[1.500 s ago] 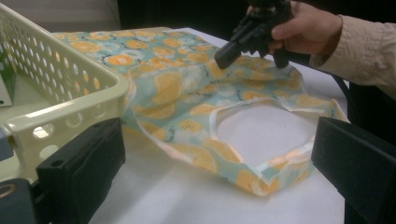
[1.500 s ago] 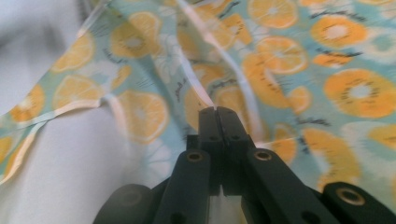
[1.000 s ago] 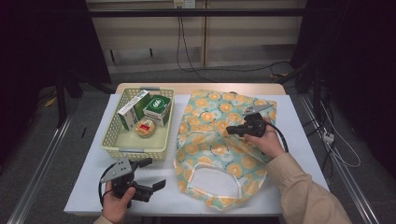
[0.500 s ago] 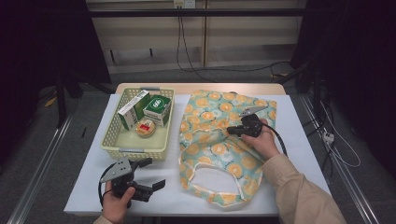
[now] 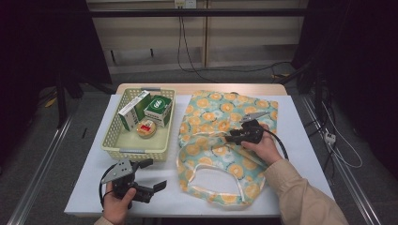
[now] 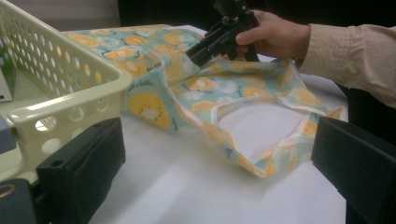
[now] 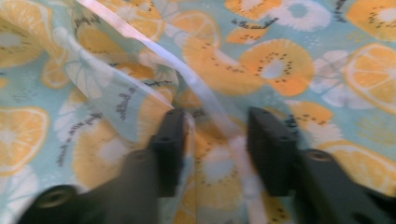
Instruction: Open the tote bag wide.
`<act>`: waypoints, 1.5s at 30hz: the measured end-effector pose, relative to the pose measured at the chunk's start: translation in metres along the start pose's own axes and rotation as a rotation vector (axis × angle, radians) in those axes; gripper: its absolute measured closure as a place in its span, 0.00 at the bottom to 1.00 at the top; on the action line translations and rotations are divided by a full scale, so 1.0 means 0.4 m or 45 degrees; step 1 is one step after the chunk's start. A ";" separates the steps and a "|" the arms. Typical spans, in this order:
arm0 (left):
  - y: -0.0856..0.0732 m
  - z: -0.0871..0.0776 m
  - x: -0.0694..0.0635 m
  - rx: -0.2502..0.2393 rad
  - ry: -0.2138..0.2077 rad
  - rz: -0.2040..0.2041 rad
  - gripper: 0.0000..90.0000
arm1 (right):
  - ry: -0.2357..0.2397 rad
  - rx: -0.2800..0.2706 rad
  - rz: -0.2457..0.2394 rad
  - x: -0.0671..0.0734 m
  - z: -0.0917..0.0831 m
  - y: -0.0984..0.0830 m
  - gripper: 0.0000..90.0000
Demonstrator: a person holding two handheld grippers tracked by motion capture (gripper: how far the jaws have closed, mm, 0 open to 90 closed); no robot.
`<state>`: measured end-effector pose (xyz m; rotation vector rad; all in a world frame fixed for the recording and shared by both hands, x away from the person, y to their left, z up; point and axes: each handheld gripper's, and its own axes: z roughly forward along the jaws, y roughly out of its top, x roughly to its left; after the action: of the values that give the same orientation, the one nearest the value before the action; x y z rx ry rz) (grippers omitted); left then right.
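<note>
We hold two hand-held grippers over a fruit-print bag (image 5: 220, 136) on the white counter (image 5: 300, 136).

Right hand-held gripper (image 7: 215, 140) (jaws just opening) straddles a fabric fold; left hand-held gripper (image 5: 152, 174) rests apart, beside the basket (image 5: 133, 151).

The right gripper (image 5: 230, 138) sits lower over the fruit-print bag (image 5: 213, 117) than a second ago. Its jaws have just been opening, with a white-edged fold of the cloth loose between them.

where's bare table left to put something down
Bare patches: the white table between the basket and the near edge beside the left gripper, and the strip right of the fruit-print bag. The middle is crowded: bag against basket, right gripper over it.
</note>
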<state>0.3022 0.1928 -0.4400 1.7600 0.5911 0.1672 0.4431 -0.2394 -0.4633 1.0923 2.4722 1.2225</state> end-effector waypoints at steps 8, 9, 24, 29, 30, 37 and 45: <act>-0.001 0.000 0.000 0.002 0.002 -0.004 0.03 | 0.032 0.014 -0.049 0.034 -0.003 -0.002 0.42; -0.001 0.001 -0.001 0.002 0.001 -0.003 0.03 | 0.032 0.018 -0.056 0.040 -0.005 -0.001 0.41; 0.001 0.002 -0.002 0.003 0.002 0.004 0.03 | 0.069 0.069 -0.282 0.165 -0.004 -0.031 0.46; 0.002 0.004 -0.004 0.000 0.002 -0.001 0.03 | 0.058 0.059 -0.282 0.160 -0.004 -0.027 0.69; 0.002 0.004 -0.003 0.000 0.002 0.000 0.03 | 0.052 0.056 -0.275 0.156 -0.004 -0.026 0.75; 0.000 0.004 -0.002 0.004 0.001 -0.001 0.03 | 0.020 0.054 -0.233 0.133 0.002 -0.018 0.98; 0.000 0.003 -0.001 0.002 0.001 -0.004 0.03 | 0.055 0.094 -0.201 0.138 -0.002 -0.009 1.00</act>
<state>0.3024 0.1917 -0.4402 1.7603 0.5944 0.1654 0.4015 -0.2036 -0.4568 0.8764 2.5978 1.1289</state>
